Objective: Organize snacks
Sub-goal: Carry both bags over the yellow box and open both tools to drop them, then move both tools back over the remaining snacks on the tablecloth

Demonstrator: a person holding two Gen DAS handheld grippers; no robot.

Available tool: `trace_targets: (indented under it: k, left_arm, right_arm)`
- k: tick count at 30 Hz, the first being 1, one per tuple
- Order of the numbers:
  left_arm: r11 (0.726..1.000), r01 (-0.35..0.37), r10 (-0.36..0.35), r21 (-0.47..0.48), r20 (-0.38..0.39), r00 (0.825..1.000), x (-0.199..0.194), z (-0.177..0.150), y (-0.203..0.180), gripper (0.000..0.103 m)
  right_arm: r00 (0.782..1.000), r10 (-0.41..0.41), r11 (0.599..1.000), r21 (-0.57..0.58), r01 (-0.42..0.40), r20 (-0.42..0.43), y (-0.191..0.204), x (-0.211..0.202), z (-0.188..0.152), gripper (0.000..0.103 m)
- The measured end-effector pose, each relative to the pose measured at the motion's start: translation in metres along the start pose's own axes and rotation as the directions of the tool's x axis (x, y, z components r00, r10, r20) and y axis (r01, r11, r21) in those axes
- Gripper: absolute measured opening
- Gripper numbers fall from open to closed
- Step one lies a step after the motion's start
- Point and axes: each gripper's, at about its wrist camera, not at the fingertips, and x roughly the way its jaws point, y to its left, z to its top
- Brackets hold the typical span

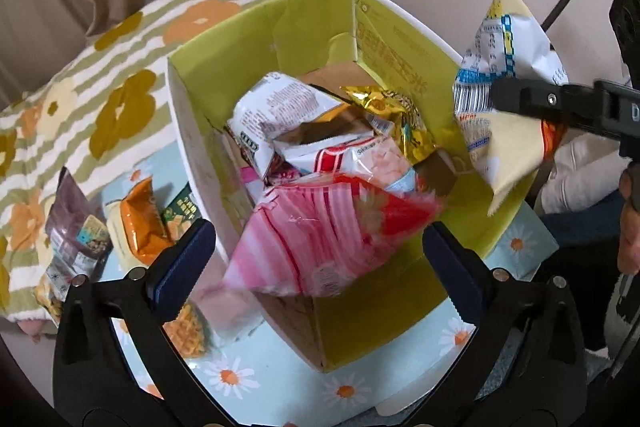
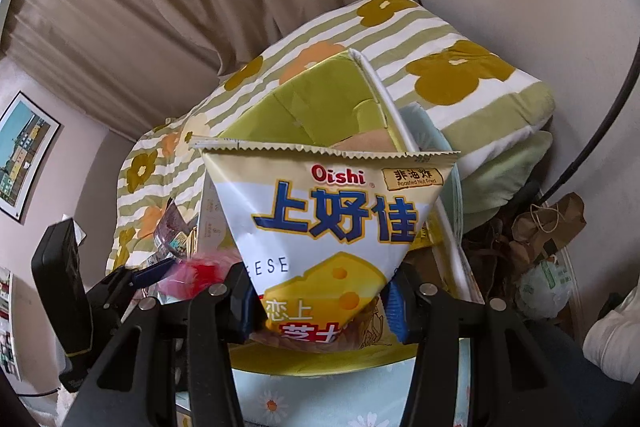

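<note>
An open box with green inner walls (image 1: 304, 27) stands on the daisy-print surface and holds several snack packs. A pink striped snack bag (image 1: 320, 235), blurred, sits loose between the spread fingers of my left gripper (image 1: 316, 263) over the box's near edge. My right gripper (image 2: 320, 311) is shut on a yellow-and-white Oishi cheese snack bag (image 2: 332, 223), held upright over the box's right side; the same bag shows in the left wrist view (image 1: 500, 107). The box also shows behind it in the right wrist view (image 2: 320, 95).
Loose snack packs lie left of the box: an orange one (image 1: 140, 223), a green one (image 1: 184, 211) and a purple one (image 1: 76, 223). A striped flower-print quilt (image 1: 100, 75) is heaped behind. A brown paper bag (image 2: 548, 227) and clutter sit at right.
</note>
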Motion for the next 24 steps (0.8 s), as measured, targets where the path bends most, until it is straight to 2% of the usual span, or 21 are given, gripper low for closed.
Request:
trace_targets:
  k: [6, 15, 21, 23, 24]
  left_arm:
    - [0.997, 0.047, -0.047, -0.054, 0.011, 0.999, -0.018, -0.014, 0.014, 0.102]
    - [0.995, 0.033, -0.027, -0.096, 0.068, 0.997, -0.037, -0.028, 0.026, 0.102]
    - [0.992, 0.001, 0.012, -0.129, 0.093, 0.996, -0.046, -0.037, 0.032, 0.102]
    - [0.99, -0.008, 0.023, -0.142, 0.101, 0.995, -0.05, -0.041, 0.034, 0.102]
    - [0.988, -0.017, 0.033, -0.151, 0.105, 0.994, -0.052, -0.043, 0.036, 0.102]
  right_arm:
    - [0.999, -0.032, 0.999, -0.013, 0.032, 0.002, 0.004, -0.005, -0.006, 0.046]
    - [0.995, -0.095, 0.988, -0.123, 0.091, -0.03, 0.021, 0.001, -0.006, 0.046]
    - [0.987, -0.13, 0.982, -0.152, 0.115, -0.096, 0.022, 0.018, -0.007, 0.046]
    - [0.983, -0.151, 0.976, -0.172, 0.132, -0.105, 0.024, 0.022, -0.008, 0.055]
    - [0.982, -0.164, 0.972, -0.185, 0.145, -0.096, 0.025, 0.022, -0.01, 0.072]
